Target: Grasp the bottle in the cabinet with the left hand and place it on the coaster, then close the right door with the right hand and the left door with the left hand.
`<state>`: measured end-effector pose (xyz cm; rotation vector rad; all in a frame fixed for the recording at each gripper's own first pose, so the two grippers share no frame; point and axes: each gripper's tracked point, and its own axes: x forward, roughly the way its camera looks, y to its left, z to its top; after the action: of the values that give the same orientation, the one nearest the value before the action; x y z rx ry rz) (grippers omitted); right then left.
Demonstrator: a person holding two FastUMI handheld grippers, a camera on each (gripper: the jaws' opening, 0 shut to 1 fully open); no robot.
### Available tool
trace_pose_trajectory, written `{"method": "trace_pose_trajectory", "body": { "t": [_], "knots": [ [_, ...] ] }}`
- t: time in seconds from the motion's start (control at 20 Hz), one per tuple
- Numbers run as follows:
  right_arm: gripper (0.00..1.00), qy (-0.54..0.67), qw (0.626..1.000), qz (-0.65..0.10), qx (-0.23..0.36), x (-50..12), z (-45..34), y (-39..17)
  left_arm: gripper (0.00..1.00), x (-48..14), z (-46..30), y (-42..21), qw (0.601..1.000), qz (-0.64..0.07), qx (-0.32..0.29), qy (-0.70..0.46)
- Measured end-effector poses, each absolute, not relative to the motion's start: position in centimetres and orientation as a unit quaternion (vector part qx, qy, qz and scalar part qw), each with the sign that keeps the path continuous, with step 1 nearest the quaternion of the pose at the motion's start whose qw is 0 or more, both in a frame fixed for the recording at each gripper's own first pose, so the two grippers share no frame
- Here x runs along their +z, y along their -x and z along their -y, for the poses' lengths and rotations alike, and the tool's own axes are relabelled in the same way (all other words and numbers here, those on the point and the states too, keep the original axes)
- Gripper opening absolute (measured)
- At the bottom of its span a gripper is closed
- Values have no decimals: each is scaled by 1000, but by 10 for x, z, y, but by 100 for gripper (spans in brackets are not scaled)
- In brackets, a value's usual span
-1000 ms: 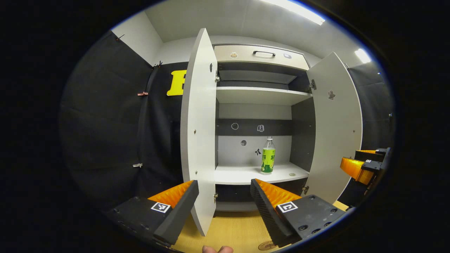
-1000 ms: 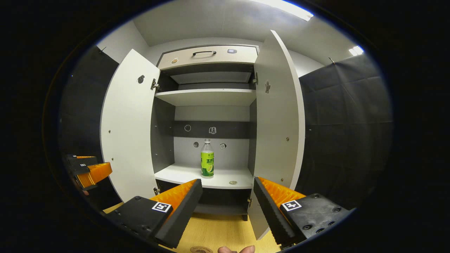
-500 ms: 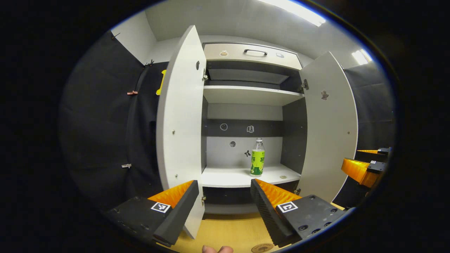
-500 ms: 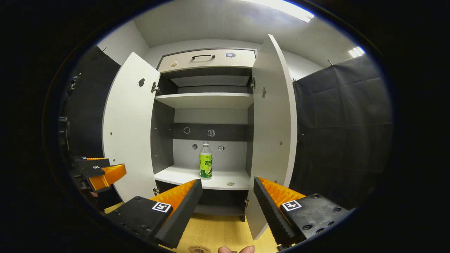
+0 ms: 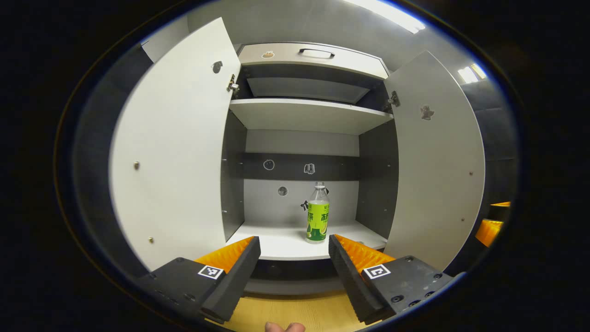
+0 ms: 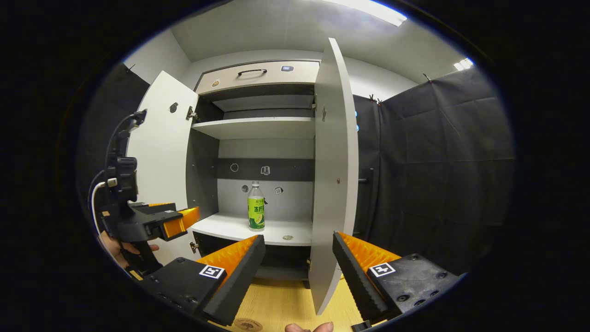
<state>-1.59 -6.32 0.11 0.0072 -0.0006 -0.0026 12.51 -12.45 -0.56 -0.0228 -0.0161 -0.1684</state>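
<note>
Looking along the left gripper [image 5: 294,246], its two fingers stand wide apart with nothing between them, and past their tips, dead ahead and a little right of the midline, the bottle [image 5: 317,213] stands upright on the lower shelf [image 5: 276,242] of the cabinet, long axis vertical, cap up, nearer the right inner wall than the left. In the right gripper view the right gripper [image 6: 298,251] is likewise spread and empty, with the left gripper [image 6: 177,220] seen off to its left, already pushed forward toward the shelf, so the left one looks the nearer to the bottle, as the task wants. The bottle [image 6: 256,212] sits well apart from both, with bare shelf in front of it. Both doors hang open: the left door [image 5: 179,138] swung wide, the right door [image 6: 334,175] edge-on. A coaster [image 6: 247,324] lies on the wooden top below the fingers. My reading: the reach goes straight forward, with the fingers level so they pass either side of the upright body.
</note>
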Motion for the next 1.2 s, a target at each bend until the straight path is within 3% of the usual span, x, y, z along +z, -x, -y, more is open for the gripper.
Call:
{"method": "trace_pose_trajectory", "body": {
  "t": [0.7, 1.2],
  "knots": [
    [98, -10, 1000, 8, 26, -8, 93, 7, 95, -23, 202, -303, 992, -15, -123, 34],
    [98, -18, 1000, -10, -10, -24, 126, -1, 95, -35, 222, -389, 994, -16, -109, 27]
  ]
}}
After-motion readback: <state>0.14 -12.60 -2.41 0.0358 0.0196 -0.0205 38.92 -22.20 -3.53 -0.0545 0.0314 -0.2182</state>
